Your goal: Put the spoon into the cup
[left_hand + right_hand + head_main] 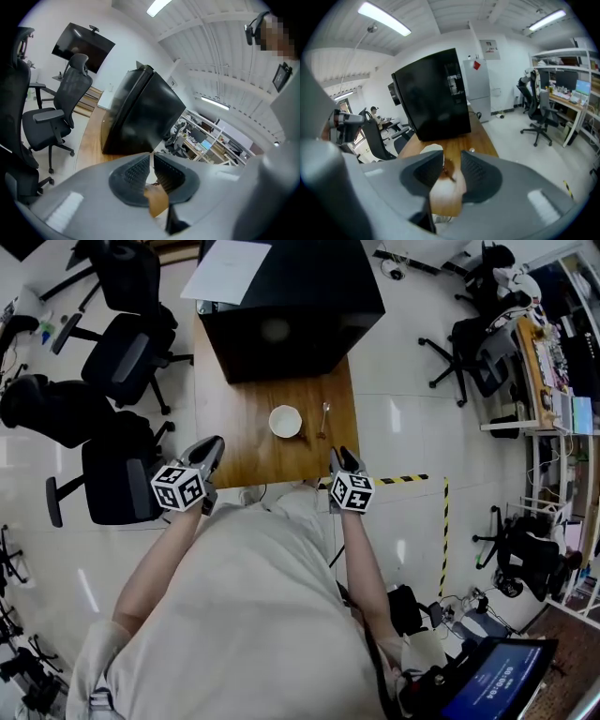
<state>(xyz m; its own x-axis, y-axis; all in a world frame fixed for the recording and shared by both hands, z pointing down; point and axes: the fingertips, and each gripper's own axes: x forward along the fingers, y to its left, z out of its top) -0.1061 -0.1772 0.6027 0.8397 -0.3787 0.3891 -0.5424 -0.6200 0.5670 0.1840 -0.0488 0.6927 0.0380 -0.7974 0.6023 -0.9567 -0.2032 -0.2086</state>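
Note:
On the wooden table [248,423] stands a white cup [285,421], and a metal spoon [324,416] lies just to its right, lengthwise toward me. My right gripper [343,457] hovers at the table's near edge, short of the spoon, open with nothing between its pads. In the right gripper view the cup's rim [431,149] peeks over the left jaw and the spoon's bowl end [472,151] over the right one; the right gripper [451,158] points at them. My left gripper [214,444] is off the table's near left corner, shut and empty [152,157].
A large black box [291,306] with a sheet of paper [228,268] on top fills the far half of the table. Black office chairs [127,348] stand left of the table. Yellow-black floor tape [412,479] runs to the right.

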